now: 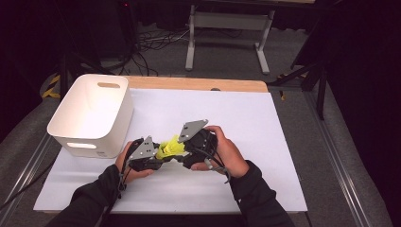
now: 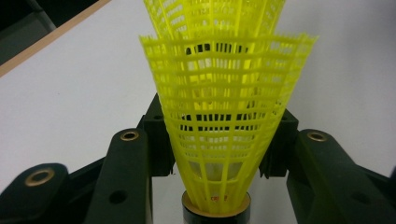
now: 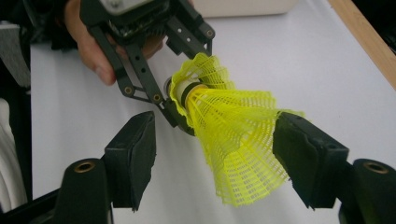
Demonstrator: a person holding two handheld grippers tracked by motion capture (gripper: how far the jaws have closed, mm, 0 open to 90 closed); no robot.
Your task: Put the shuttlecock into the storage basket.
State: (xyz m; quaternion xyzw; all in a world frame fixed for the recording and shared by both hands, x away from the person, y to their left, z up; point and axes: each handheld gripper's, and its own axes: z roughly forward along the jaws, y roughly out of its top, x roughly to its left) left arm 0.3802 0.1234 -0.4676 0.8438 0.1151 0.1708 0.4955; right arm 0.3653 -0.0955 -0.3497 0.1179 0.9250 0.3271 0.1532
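Two yellow plastic shuttlecocks (image 1: 170,149) are nested, one pushed nose-first into the other's skirt. My left gripper (image 2: 219,135) is shut on the skirt of the outer shuttlecock (image 2: 219,154), just above its dark-banded cork; the inner shuttlecock (image 2: 215,18) sticks out beyond it. In the right gripper view the left gripper (image 3: 191,79) holds the outer shuttlecock (image 3: 205,70), and the inner shuttlecock (image 3: 238,140) flares toward me between the pads of my right gripper (image 3: 219,156), which is open. Both grippers, left (image 1: 163,153) and right (image 1: 182,149), meet above the white table sheet (image 1: 236,123).
A white plastic bin (image 1: 94,113) with handle slots stands at the table's left, close to the left hand. The wooden table edge (image 1: 198,84) runs along the far side. Dark floor, cables and a desk frame (image 1: 227,33) lie beyond.
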